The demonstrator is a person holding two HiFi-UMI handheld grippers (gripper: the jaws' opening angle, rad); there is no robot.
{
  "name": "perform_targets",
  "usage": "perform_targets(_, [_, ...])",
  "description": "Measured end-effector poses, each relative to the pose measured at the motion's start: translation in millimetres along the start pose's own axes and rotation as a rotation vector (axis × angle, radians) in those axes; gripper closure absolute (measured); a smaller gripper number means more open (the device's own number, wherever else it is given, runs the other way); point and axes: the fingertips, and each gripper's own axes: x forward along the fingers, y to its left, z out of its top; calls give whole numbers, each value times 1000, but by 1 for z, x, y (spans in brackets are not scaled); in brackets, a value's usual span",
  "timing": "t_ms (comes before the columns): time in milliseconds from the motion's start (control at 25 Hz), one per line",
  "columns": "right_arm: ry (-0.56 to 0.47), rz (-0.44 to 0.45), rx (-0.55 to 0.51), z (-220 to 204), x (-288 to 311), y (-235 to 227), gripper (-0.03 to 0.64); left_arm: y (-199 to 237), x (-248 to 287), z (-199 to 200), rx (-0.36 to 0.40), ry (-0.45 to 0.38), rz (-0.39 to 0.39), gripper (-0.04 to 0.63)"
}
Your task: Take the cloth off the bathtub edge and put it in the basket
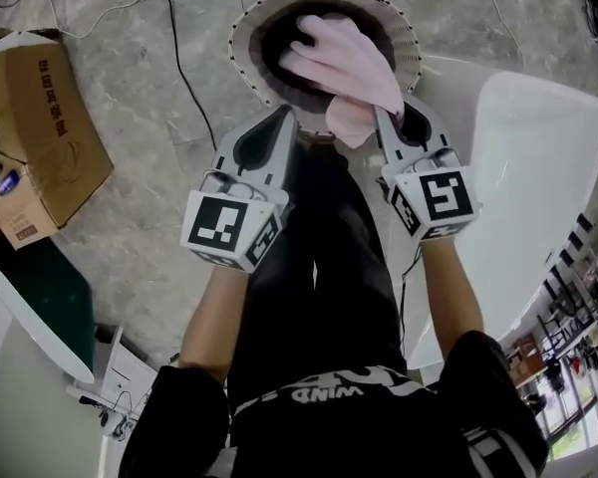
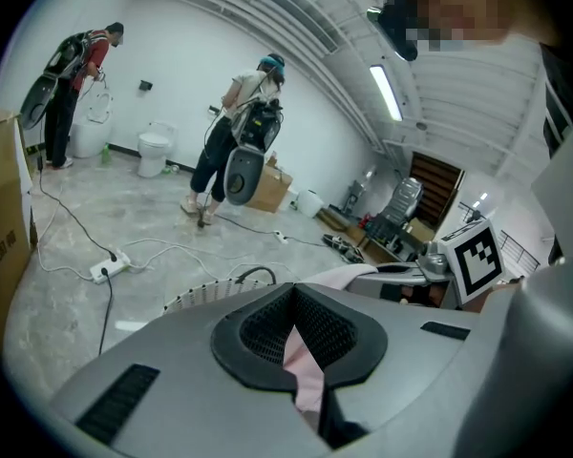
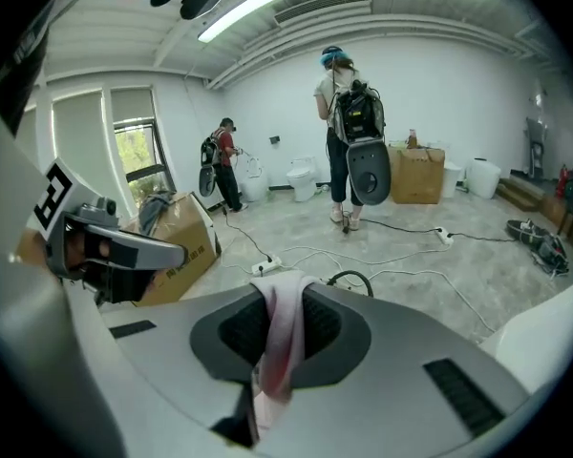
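Observation:
A pink cloth (image 1: 344, 63) lies bunched in the round basket (image 1: 247, 30), which has a pale rim and a dark inside, and spills toward its near rim. Both grippers hold the cloth's near edge just above that rim. My left gripper (image 1: 287, 119) is shut on a fold of the pink cloth (image 2: 304, 370). My right gripper (image 1: 384, 116) is shut on another fold (image 3: 275, 346), which drapes over its jaws. The white bathtub (image 1: 543, 167) stands to the right of the basket. The basket's rim (image 2: 196, 294) shows just past the left jaws.
A cardboard box (image 1: 40, 118) sits on the grey floor at the left, with a power strip and black cable (image 1: 179, 63) beside the basket. My black-trousered legs (image 1: 329, 267) stand below the grippers. Two other people (image 3: 349, 151) and a toilet (image 2: 153, 151) are farther off.

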Motion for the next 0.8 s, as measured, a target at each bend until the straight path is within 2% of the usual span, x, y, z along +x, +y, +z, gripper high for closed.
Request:
perform_targets(80, [29, -40, -11, -9, 1, -2, 596, -6, -1, -6, -4, 7, -8, 581])
perform_targets(200, [94, -93, 9, -26, 4, -5, 483, -12, -4, -12, -11, 22, -22, 581])
perform_targets(400, [175, -115, 44, -49, -1, -6, 393, -16, -14, -16, -13, 44, -31, 581])
perform_targets(520, [211, -110, 60, -60, -3, -5, 374, -15, -17, -17, -16, 54, -28, 581])
perform_targets(800, [170, -116, 55, -52, 0, -7, 373, -12, -11, -21, -23, 57, -28, 581])
